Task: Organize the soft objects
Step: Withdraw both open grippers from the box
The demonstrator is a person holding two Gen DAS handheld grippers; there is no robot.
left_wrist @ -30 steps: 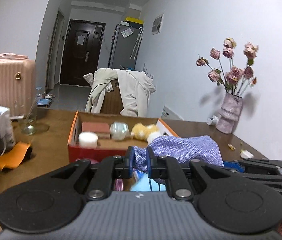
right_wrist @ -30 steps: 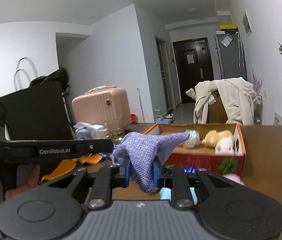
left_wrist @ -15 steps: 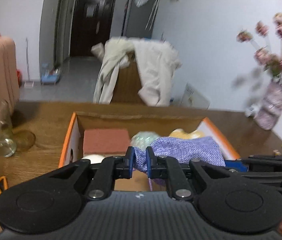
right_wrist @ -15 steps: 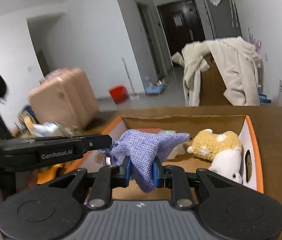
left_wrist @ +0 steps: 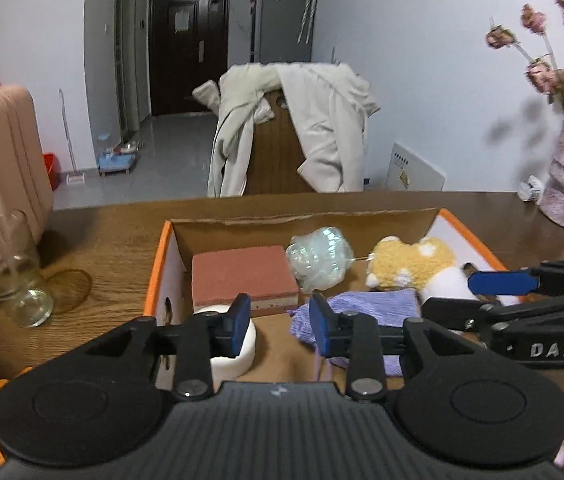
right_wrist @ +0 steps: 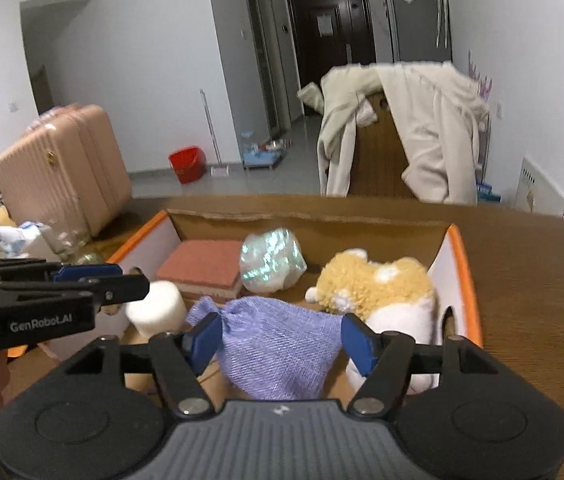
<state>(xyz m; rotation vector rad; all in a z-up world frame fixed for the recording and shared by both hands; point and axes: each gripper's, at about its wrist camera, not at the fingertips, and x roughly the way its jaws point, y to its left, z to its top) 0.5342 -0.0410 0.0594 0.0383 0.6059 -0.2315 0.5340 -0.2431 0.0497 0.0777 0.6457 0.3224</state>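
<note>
— Brown wooden table (left_wrist: 122, 236) carries the orange cardboard box (left_wrist: 158, 276), and a chair with a pale coat (left_wrist: 321, 120) stands behind it. What do you see in the box?

— I see the purple cloth bag (right_wrist: 278, 348) lying on the near floor of the box, beside the yellow plush toy (right_wrist: 377, 284), the red sponge (right_wrist: 206, 264) and the white roll (right_wrist: 158, 308).

— Do the grippers hold it?

— No. The left gripper (left_wrist: 280, 326) and the right gripper (right_wrist: 282, 340) have both just been opening; the bag lies between the right fingers, released. I judge this the drop step. Next I must pull both grippers back without snagging the cloth.
</note>
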